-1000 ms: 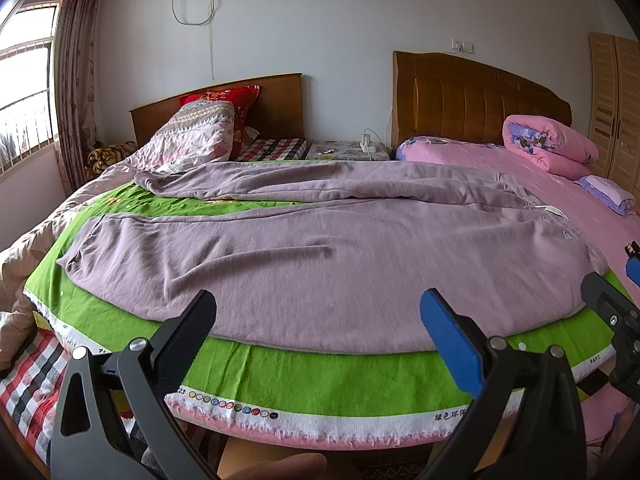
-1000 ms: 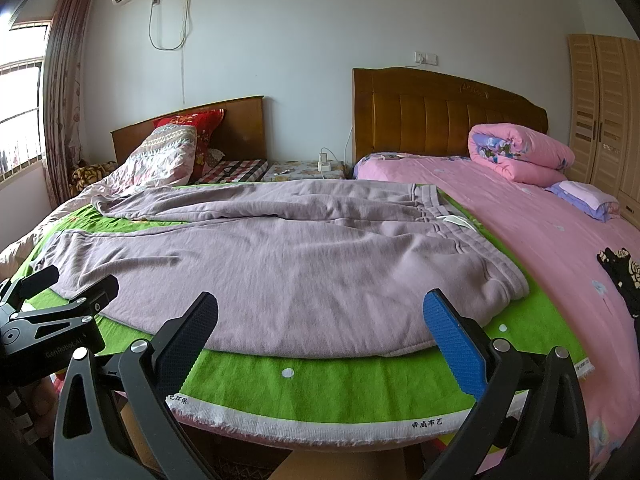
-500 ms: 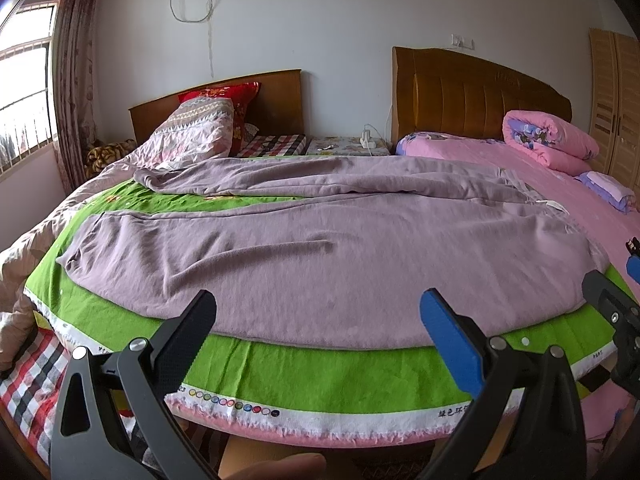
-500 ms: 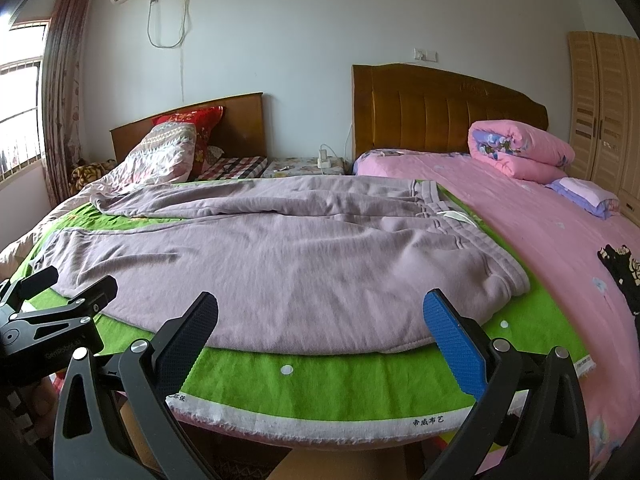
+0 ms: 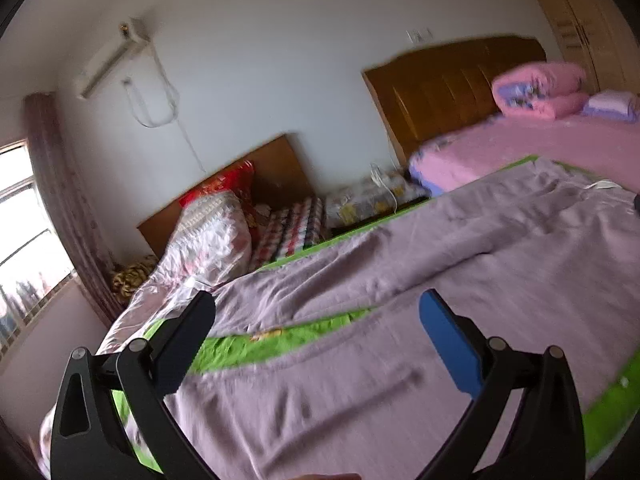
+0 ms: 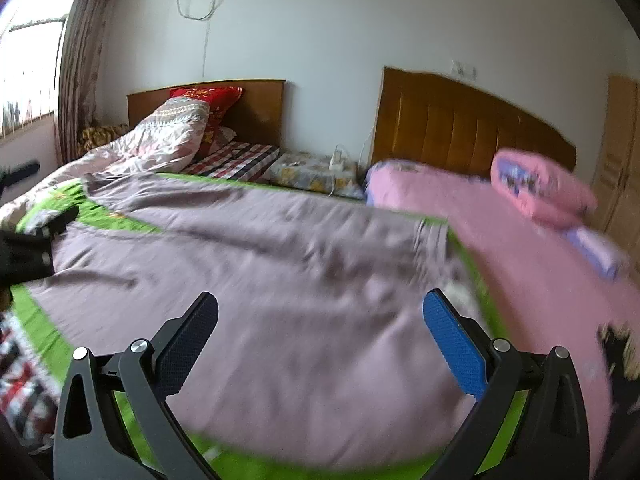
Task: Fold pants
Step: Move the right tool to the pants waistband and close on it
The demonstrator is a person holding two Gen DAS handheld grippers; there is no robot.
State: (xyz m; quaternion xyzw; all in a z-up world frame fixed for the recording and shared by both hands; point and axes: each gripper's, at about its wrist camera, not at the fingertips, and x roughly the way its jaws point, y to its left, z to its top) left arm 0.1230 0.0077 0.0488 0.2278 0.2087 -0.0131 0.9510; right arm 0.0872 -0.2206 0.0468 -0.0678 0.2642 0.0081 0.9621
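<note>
My right view alone shows the waistband end of the mauve pants (image 6: 280,280), near the pink bed (image 6: 520,240); my left view shows the two legs parting over the green sheet (image 5: 280,344) and the wall air conditioner (image 5: 108,68). The soft knit pants lie spread flat, lightly wrinkled, on the bed. Left gripper (image 5: 316,328) and right gripper (image 6: 320,320) hover over them, jaws spread wide, holding nothing.
</note>
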